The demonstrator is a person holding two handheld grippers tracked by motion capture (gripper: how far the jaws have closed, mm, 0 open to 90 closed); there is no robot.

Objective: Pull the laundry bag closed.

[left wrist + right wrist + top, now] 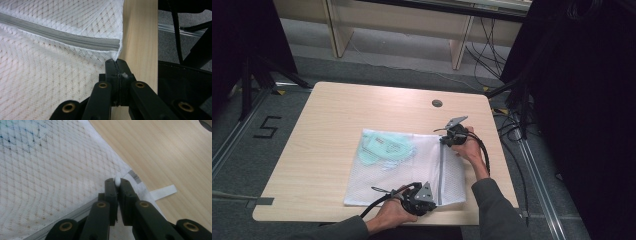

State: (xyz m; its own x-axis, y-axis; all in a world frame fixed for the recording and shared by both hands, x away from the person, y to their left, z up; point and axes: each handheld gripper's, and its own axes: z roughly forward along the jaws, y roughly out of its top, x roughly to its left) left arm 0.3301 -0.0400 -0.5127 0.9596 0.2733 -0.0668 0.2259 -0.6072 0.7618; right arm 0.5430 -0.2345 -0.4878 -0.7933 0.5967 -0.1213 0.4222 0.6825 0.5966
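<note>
A white mesh laundry bag (402, 172) lies flat on the wooden table (327, 135), with a pale green item (387, 147) inside its far left part. A grey zipper (441, 172) runs along the bag's right side. My left gripper (435, 202) sits at the bag's near right corner, shut on the mesh edge (110, 56) just below the zipper's end (113, 46). My right gripper (444, 142) is at the zipper's far end, shut on the small white zipper pull (117, 181). Both jaws stand closed in their own views (116, 62) (116, 183).
A round cable hole (437, 103) sits in the table beyond the bag. A white fabric loop (163, 191) sticks out of the bag's far corner. Black stands and cables (512, 125) crowd the floor at the right. The table's near edge (140, 37) lies close to my left gripper.
</note>
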